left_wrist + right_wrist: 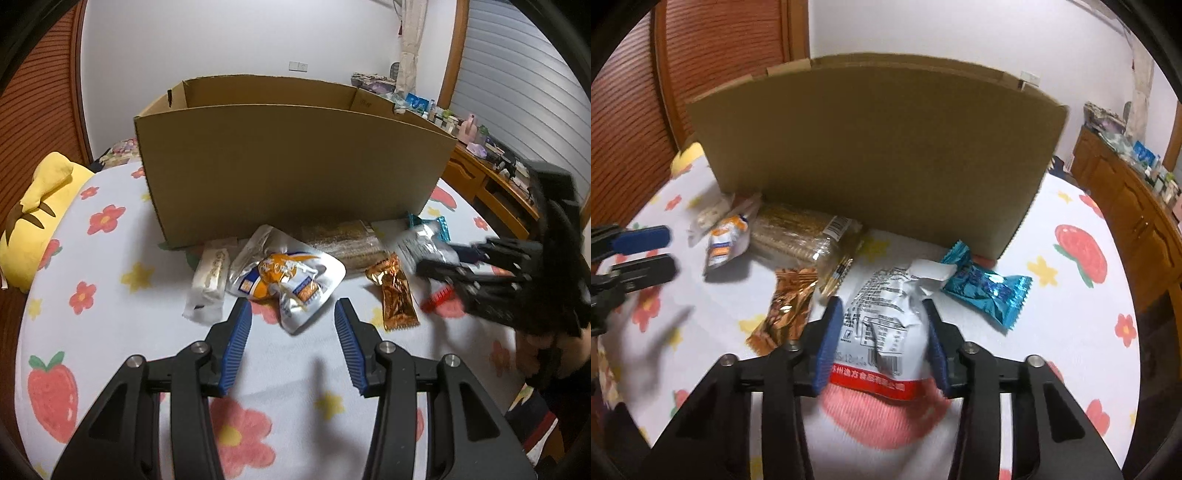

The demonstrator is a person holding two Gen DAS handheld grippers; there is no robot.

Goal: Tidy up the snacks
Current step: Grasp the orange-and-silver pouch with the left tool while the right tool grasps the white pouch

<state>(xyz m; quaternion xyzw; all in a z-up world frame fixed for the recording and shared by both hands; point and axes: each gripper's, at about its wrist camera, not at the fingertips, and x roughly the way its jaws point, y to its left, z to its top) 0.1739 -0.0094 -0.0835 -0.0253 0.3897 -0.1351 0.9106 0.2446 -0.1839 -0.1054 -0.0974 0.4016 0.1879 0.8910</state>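
White pouch (882, 328) w/ red Chinese-text band in right tool (882, 314), left tool (293, 315) open.

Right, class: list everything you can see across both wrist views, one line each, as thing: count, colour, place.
cardboard box: 1, brown, open-topped, at the back of the bedspread
bedspread: 1, white with flower and strawberry print, under everything
white and orange snack bag: 1, just ahead of the left claw
white wrapped snack: 1, left of that bag
clear cracker pack: 1, against the box front
copper foil packet: 1, left of the right claw
teal foil packet: 1, right of the right claw
white and red pouch: 1, between the right claw's fingers
yellow plush: 1, far left
wooden dresser: 1, right, cluttered
left claw: open, empty
right claw: around the pouch
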